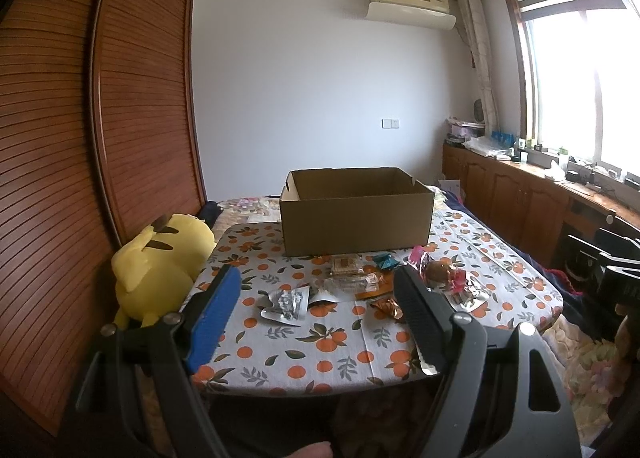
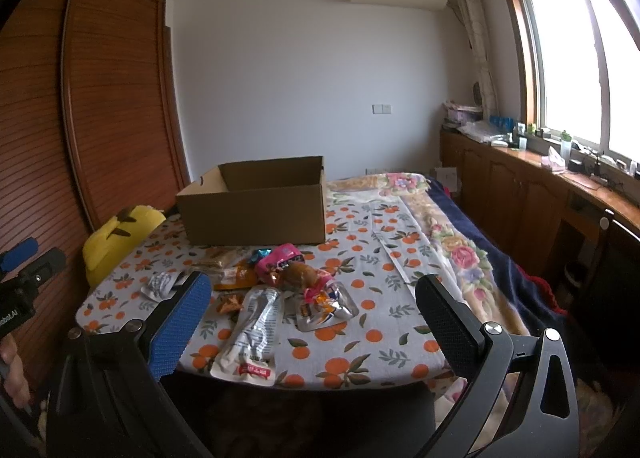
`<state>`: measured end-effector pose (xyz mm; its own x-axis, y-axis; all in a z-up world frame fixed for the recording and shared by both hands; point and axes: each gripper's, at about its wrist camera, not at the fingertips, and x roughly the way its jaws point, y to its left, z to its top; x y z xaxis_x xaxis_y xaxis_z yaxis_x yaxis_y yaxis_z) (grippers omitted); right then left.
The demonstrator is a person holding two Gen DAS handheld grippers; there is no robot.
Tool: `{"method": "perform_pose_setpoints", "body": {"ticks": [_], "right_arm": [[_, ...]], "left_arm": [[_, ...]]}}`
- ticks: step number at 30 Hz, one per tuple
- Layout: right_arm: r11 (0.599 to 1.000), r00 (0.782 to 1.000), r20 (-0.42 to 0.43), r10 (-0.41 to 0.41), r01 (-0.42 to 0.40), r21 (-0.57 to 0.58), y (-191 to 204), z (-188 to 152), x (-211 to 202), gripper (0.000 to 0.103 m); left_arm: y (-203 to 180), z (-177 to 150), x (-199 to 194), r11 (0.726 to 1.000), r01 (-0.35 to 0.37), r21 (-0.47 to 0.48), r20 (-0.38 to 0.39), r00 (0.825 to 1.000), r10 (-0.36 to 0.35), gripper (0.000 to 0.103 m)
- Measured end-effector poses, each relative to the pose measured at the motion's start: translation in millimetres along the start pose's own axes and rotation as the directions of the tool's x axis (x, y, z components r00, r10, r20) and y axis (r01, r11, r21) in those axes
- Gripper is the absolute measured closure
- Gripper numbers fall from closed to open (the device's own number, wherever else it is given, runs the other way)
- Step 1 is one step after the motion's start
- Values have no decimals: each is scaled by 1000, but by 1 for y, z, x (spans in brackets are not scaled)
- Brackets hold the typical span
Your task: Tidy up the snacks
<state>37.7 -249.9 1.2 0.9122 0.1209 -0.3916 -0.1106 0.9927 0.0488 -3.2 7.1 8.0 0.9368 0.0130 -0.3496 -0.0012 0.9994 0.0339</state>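
An open, empty-looking cardboard box point(image 1: 356, 214) stands at the far side of the table point(image 1: 280, 342); it also shows in the right wrist view point(image 2: 256, 210). Several snack packets lie in front of it: a silver pouch point(image 1: 286, 304), clear-wrapped cakes point(image 1: 346, 266), a teal wrapper point(image 1: 384, 260), a pink packet point(image 1: 444, 272). The right wrist view shows a long silver pouch point(image 2: 252, 334), a pink packet point(image 2: 280, 258) and a foil pack point(image 2: 324, 308). My left gripper point(image 1: 318, 286) is open above the near snacks. My right gripper point(image 2: 314, 304) is open above the table's near edge.
A yellow plush toy point(image 1: 160, 262) lies at the table's left edge beside the wooden wardrobe point(image 1: 100, 138). A bed with a floral blanket point(image 2: 460, 242) runs along the right. A wooden counter point(image 2: 540, 178) with clutter stands under the window.
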Motion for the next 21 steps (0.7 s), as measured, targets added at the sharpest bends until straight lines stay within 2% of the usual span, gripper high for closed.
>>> {"method": "perform_pose_setpoints", "body": {"ticks": [21], "right_arm": [[1000,1000,-4,0,0,5,0,-3,0,0]], "left_arm": [[-2,-1,-1,1000,5,1,0,1000,-5,23]]}}
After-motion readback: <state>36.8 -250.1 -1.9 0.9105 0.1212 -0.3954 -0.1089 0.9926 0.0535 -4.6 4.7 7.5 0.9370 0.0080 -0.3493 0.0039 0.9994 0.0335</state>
